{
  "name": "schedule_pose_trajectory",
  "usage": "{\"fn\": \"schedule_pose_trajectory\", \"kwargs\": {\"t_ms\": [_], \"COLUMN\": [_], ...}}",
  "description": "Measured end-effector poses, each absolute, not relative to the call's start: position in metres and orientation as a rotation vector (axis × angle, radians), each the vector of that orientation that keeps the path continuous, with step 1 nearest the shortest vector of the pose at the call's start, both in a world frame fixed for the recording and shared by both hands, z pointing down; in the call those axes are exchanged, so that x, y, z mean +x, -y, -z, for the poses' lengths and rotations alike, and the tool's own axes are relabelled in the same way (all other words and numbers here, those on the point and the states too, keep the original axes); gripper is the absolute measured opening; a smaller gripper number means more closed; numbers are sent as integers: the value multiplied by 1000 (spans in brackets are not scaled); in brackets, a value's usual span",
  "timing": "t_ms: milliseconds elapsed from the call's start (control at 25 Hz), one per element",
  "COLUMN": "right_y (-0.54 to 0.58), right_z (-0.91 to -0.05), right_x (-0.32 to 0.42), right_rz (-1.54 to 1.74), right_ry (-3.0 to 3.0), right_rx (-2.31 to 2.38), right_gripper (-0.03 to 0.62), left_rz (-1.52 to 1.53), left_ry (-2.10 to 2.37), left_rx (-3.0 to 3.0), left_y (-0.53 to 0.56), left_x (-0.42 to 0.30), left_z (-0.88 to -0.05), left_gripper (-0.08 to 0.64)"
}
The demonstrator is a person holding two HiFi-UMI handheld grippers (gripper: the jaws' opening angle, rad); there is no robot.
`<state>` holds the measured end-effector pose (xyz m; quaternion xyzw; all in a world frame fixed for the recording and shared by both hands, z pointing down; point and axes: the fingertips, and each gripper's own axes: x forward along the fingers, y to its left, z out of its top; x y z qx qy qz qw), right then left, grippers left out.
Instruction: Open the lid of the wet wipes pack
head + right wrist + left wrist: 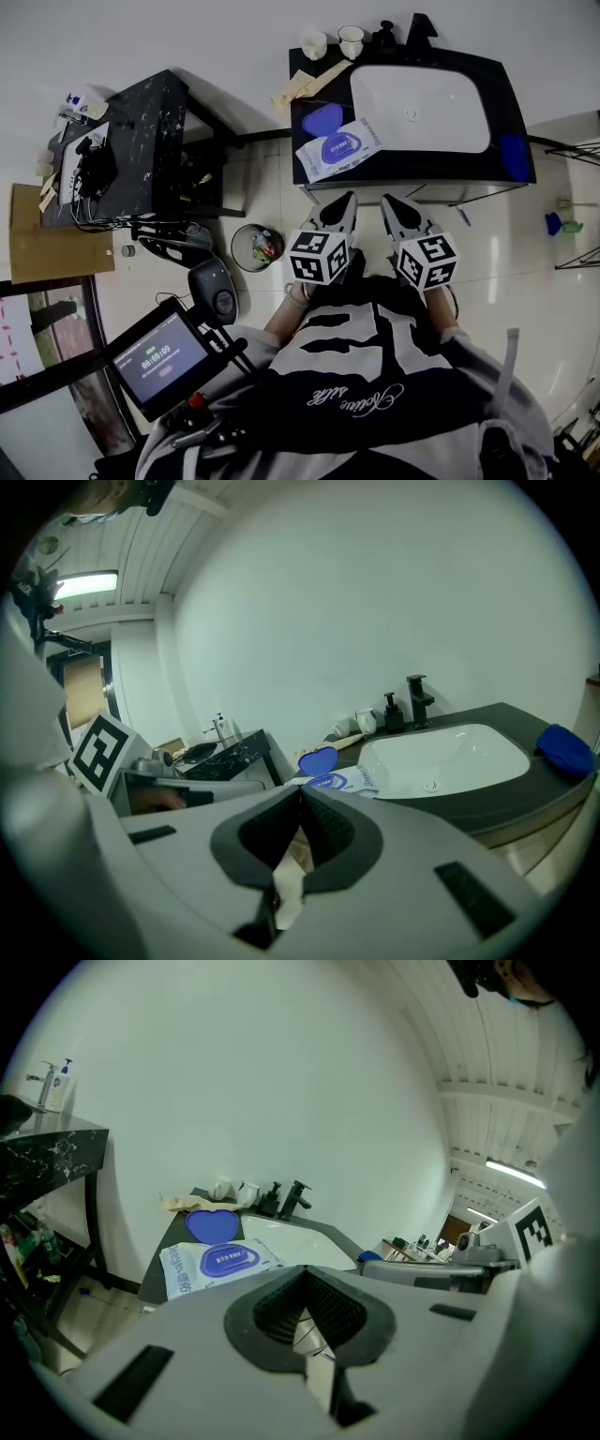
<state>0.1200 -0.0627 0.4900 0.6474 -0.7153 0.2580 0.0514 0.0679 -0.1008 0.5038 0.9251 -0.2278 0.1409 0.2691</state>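
Nearest the lens, both tools sit at the person's chest: left gripper (345, 199) and right gripper (390, 201), each with jaws closed tip to tip on nothing, aimed at the worktop (502, 86), probably a ready pose before reaching. Wet wipes pack (314, 161) lies flat just left of the basin (422, 108), its blue lid (342, 143) shut and facing up, free of obstruction. One blue heart-shaped item (322, 119) rests just beside the pack, also left of the basin. Pale floor tiles (497, 244) and a plain white wall (187, 37) surround the unit.
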Motion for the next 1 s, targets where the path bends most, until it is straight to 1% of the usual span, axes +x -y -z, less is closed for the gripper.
{"fn": "schedule_pose_trajectory", "kwargs": {"t_ms": [320, 600, 760, 1000], "right_y": [-25, -110, -134, -140], "right_z": [-480, -488, -490, -475], "right_x": [110, 96, 84, 53], "right_rz": [-792, -851, -898, -853], "right_ry": [2240, 2262, 2291, 2367], "right_rx": [1938, 1912, 1893, 1852], "right_gripper": [0, 0, 0, 0], "left_rz": [-315, -335, -336, -306], "left_ry": [667, 702, 739, 778], "left_rx": [2512, 2456, 2452, 2486], "left_y": [21, -65, -90, -100], "left_x": [67, 51, 36, 12], "left_z": [-475, -484, -481, -467], "left_gripper": [-2, -2, -2, -2]}}
